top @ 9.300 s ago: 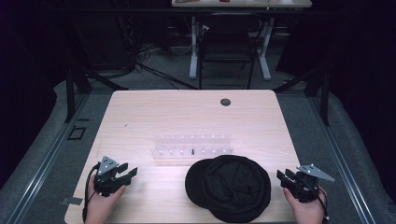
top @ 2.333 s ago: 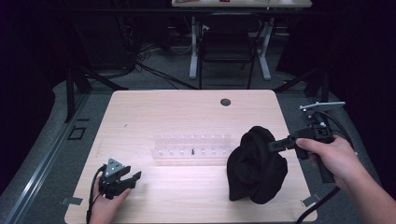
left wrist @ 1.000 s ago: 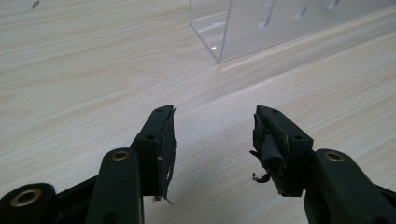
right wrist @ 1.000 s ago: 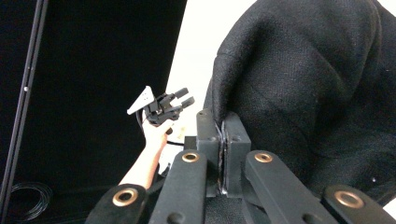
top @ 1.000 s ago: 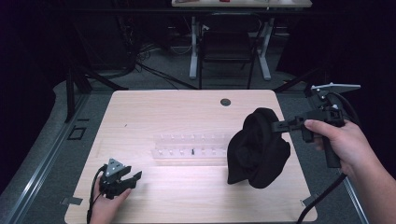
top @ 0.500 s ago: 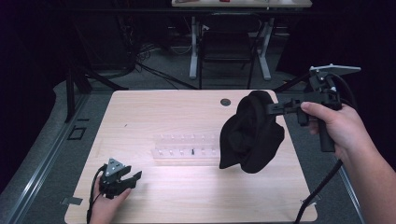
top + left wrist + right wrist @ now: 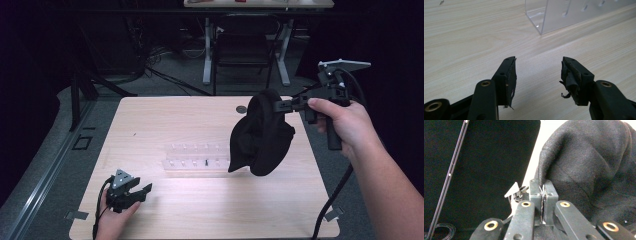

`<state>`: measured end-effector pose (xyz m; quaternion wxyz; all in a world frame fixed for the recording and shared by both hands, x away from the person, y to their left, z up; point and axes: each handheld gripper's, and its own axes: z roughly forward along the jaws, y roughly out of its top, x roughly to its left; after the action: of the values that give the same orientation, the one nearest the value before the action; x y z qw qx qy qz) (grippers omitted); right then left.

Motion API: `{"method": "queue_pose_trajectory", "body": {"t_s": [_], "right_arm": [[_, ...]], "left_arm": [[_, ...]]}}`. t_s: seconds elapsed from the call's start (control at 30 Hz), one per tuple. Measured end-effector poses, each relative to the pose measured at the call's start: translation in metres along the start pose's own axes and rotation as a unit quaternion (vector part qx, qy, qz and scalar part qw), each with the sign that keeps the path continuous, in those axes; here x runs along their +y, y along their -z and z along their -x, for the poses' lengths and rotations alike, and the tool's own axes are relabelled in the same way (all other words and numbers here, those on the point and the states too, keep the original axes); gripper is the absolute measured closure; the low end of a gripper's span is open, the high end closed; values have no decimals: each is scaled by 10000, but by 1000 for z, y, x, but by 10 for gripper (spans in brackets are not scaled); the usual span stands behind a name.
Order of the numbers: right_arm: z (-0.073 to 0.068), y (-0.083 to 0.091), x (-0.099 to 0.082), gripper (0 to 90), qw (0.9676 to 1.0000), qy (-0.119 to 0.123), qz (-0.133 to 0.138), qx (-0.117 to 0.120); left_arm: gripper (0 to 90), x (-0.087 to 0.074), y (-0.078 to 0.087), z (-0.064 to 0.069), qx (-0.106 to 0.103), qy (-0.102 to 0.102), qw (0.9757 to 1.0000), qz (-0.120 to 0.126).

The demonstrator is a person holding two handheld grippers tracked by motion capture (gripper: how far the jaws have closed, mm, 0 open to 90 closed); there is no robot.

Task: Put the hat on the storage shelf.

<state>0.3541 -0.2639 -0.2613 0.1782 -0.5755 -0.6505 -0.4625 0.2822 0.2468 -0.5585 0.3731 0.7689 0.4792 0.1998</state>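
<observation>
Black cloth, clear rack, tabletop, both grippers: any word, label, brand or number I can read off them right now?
No readable text in any view.
Black cloth, held up by the right gripper: plain weave, no tag showing.
Clear rack: only holes and one small dark pin, no markings.
Left gripper: bare black jaws with frayed pads, no lettering.
Table: plain wood grain.

A clear rack (image 7: pixel 197 159) lies near the middle of the table (image 7: pixel 165 120). A small dark disc (image 7: pixel 241 108) sits on the table's far edge. Beyond the table stands a chair (image 7: pixel 243 47), with cables (image 7: pixel 160 75) on the floor.
</observation>
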Motion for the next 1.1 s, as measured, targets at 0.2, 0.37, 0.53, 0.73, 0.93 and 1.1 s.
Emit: {"method": "queue_pose_trajectory", "body": {"t_s": [0.2, 0.37, 0.53, 0.73, 0.93, 1.1], "right_arm": [[-2, -9, 6, 886, 10000, 18, -45, -9], [-4, -18, 11, 885, 10000, 27, -58, -27], [-5, -24, 14, 886, 10000, 27, -83, -29], [-6, -33, 19, 886, 10000, 12, -83, -34], [-5, -45, 23, 886, 9999, -10, -98, -63], [-6, -52, 26, 886, 9999, 3, -121, -112]], "left_arm": [[457, 0, 0, -1, -11, -16, 10000, -30], [454, 0, 0, -1, -7, -8, 10000, -11], [453, 0, 0, -2, -3, -3, 10000, -25], [453, 1, 1, -2, 1, -6, 10000, -21], [453, 1, 1, -3, -3, -6, 10000, -12], [453, 0, 0, -3, -12, 20, 10000, -18]]}}
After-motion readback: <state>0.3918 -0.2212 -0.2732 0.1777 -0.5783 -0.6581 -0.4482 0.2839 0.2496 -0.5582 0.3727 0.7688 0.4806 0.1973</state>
